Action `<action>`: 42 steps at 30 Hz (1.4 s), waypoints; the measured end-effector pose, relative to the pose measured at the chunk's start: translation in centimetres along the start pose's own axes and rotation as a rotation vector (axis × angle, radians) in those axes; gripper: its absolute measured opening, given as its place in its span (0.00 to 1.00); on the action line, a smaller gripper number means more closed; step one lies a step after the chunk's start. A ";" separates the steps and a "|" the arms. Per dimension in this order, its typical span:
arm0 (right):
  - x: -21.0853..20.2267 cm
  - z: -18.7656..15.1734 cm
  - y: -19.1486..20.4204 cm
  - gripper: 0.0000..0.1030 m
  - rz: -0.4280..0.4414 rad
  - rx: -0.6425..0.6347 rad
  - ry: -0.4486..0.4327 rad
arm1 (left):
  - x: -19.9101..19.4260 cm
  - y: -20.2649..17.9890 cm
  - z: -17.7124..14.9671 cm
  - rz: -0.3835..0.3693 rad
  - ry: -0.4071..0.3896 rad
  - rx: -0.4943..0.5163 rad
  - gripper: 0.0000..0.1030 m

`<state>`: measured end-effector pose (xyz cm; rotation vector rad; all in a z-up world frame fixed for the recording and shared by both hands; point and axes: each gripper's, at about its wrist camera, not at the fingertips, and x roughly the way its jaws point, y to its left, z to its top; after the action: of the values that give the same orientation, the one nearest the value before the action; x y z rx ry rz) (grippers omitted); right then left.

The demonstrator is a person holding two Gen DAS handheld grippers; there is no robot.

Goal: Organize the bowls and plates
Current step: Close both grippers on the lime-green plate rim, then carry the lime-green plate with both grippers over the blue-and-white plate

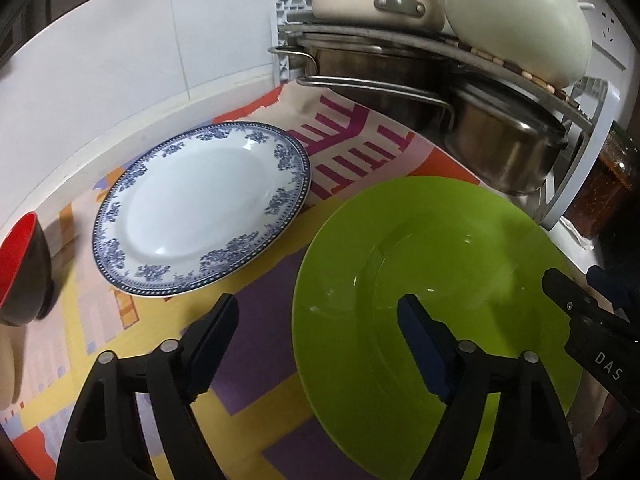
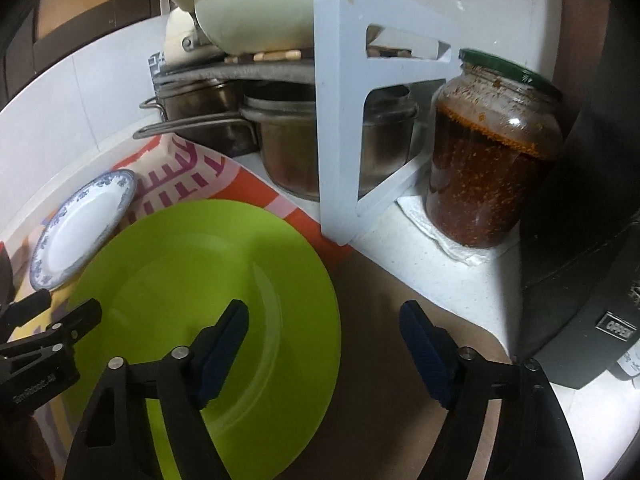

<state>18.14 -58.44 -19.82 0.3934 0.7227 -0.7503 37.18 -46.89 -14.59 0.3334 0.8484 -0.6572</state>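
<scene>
The left hand-held gripper (image 1: 316, 312) is spread wide and holds nothing; its right finger hangs over the green plate (image 1: 432, 280), its left finger over the patterned mat (image 1: 248, 360) on the surface. Ahead and to its left the blue-and-white plate (image 1: 200, 208) lies flat on the mat, and far left a red-and-black bowl (image 1: 22, 268) stands tilted. The right hand-held gripper (image 2: 324, 320) is also spread and empty, straddling the green plate's right rim. Ahead of it stand a white rack (image 2: 344, 120) with steel pots (image 2: 288, 152) and, right of that, a jar (image 2: 492, 148).
</scene>
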 end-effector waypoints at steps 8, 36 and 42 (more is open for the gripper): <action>1.2 0.2 0.1 0.66 0.009 0.002 0.028 | 1.4 0.0 0.3 -0.026 0.026 -0.015 0.64; 1.1 0.5 1.0 0.40 0.041 -0.054 0.085 | 0.5 0.5 0.3 -0.050 0.037 -0.031 0.40; -0.5 0.3 1.8 0.40 0.048 -0.078 0.059 | -1.6 1.6 -0.5 -0.025 0.005 -0.052 0.39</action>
<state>19.34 -57.09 -19.14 0.3624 0.7934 -0.6656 37.18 -44.73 -13.66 0.2775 0.8744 -0.6566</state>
